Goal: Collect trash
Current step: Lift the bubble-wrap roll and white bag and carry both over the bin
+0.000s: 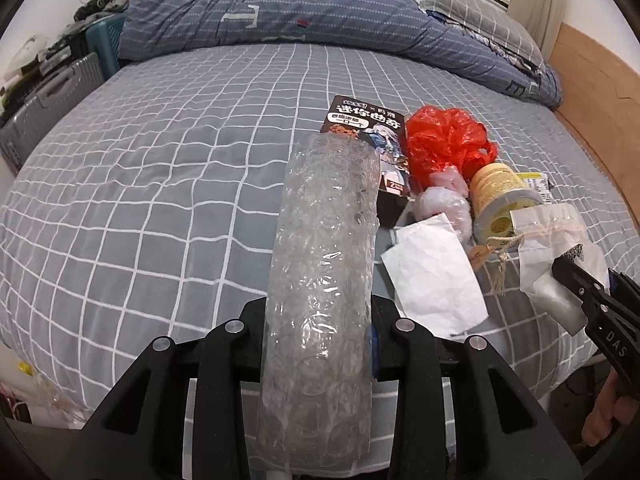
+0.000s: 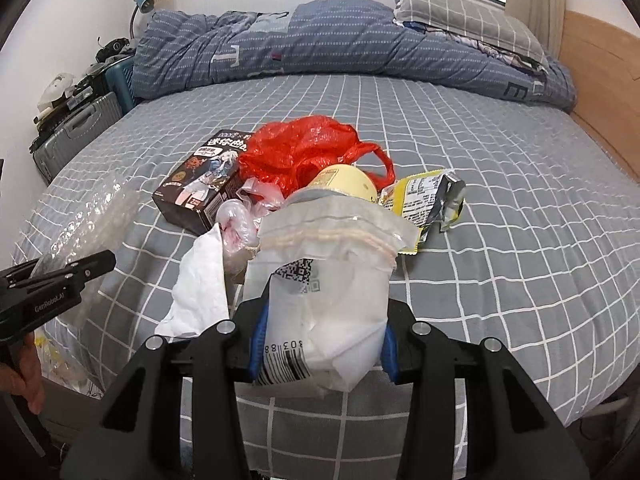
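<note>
My left gripper (image 1: 320,320) is shut on a roll of clear bubble wrap (image 1: 324,260) that sticks out forward over the bed. My right gripper (image 2: 324,344) is shut on a clear zip bag (image 2: 328,264) with white contents and barcode labels, lifted above the sheet. On the bed beyond lie a red plastic bag (image 2: 300,152), a dark snack box (image 2: 200,188), a pale yellow tub (image 2: 344,180), a torn yellow wrapper (image 2: 428,200), crumpled clear plastic (image 2: 240,216) and a white paper (image 2: 200,284). The grippers are side by side, left gripper (image 2: 72,272) at the picture's left edge.
The trash lies on a bed with a grey checked sheet (image 1: 160,200). A folded blue quilt (image 1: 280,12) and a pillow (image 2: 472,12) sit at the far end. A grey suitcase (image 2: 76,132) stands at the left, a wooden board (image 2: 600,80) at the right.
</note>
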Motion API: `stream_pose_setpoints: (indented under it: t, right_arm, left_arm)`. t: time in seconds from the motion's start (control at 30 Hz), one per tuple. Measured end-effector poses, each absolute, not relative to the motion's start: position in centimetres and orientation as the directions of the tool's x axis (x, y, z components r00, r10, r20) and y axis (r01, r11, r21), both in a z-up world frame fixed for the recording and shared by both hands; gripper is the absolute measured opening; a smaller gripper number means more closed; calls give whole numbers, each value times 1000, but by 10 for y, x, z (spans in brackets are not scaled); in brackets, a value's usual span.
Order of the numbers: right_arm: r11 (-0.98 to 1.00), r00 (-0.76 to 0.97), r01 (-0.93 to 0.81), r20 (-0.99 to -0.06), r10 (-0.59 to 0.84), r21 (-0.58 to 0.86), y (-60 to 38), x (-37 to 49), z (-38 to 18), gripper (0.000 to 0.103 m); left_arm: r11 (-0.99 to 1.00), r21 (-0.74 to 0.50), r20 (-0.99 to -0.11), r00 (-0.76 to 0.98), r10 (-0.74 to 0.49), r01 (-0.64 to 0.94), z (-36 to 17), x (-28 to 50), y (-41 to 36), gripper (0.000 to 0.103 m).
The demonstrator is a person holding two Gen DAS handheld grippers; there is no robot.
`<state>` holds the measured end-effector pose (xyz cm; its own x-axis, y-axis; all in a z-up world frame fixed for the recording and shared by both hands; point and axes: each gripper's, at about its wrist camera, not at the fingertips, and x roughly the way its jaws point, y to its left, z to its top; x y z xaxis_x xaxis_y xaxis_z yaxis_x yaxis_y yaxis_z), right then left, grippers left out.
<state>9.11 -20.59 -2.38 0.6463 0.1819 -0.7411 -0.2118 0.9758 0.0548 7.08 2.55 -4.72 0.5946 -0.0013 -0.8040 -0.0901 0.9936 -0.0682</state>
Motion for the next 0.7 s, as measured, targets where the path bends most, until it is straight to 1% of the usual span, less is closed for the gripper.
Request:
stream_pose_setpoints:
  t: [0.33, 0.7]
  right_arm:
    - [979, 663, -196, -729, 172, 53, -211, 76, -18, 41]
    - [980, 681, -190, -711, 174, 58, -219, 44, -7, 41]
  left_arm:
    - [994, -93, -788, 614, -35, -62, -41, 47, 15, 34]
    - [992, -98, -777, 629, -28, -77, -40, 10, 6, 34]
